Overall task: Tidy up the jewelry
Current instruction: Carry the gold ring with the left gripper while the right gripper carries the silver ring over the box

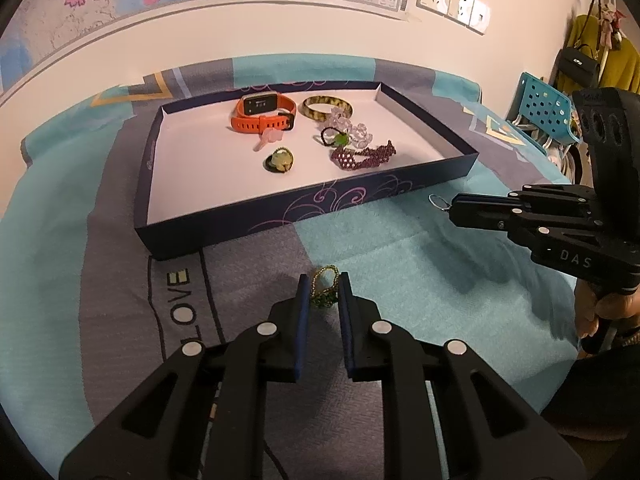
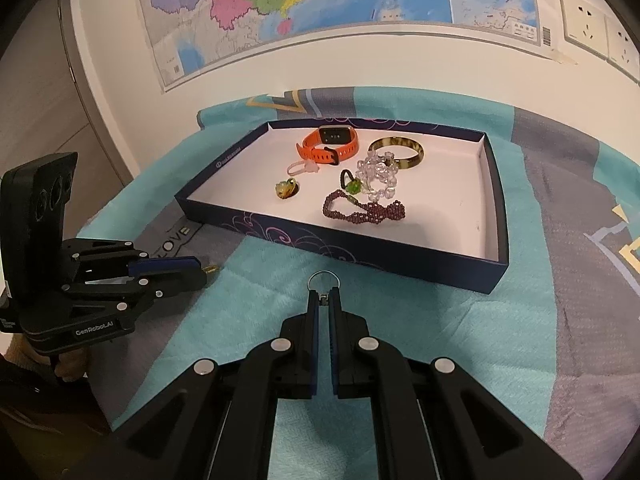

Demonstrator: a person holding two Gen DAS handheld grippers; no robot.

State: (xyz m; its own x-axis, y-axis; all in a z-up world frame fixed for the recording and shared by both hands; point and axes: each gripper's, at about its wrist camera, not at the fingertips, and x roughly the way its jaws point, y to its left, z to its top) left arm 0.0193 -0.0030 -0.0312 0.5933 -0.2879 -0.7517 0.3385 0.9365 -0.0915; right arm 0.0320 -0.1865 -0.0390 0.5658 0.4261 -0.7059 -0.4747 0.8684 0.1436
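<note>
bead loop: a small green-and-gold bead loop (image 1: 325,286) sits between the pads of my left gripper (image 1: 325,294), on the cloth (image 1: 400,248) just in front of the tray's near wall; its long axis runs away from me, in line with my fingers.
left grip: narrowed almost fully, the pads look to press the loop's sides, so I judge it held, though lightly.
key ring: a silver ring (image 2: 324,279) sticks out past the tips of my right gripper (image 2: 324,298), ahead of the tray's near wall and off the cloth as far as I can tell.
right grip: squeezed together on the ring's small fitting; the ring's plane faces me.
tray: the dark-walled tray (image 1: 224,222) lies straight ahead of both hands, beyond its near wall; the right hand is the nearer to that wall.
coming move: I judge each piece must rise over the near wall and travel forward into the tray.
free floor: inside the tray, the white floor next to the near wall and the left wall is bare.
inside the tray: orange watch (image 1: 262,114) and bangle (image 1: 326,106) at the far wall; clear beads (image 1: 352,130), green-stone ring (image 1: 334,138), purple bracelet (image 1: 362,155), pale stone ring (image 1: 279,160) and pink piece (image 1: 270,139) toward the middle.
in the way: only the near wall; the purple bracelet lies closest behind it on the right hand's line.
</note>
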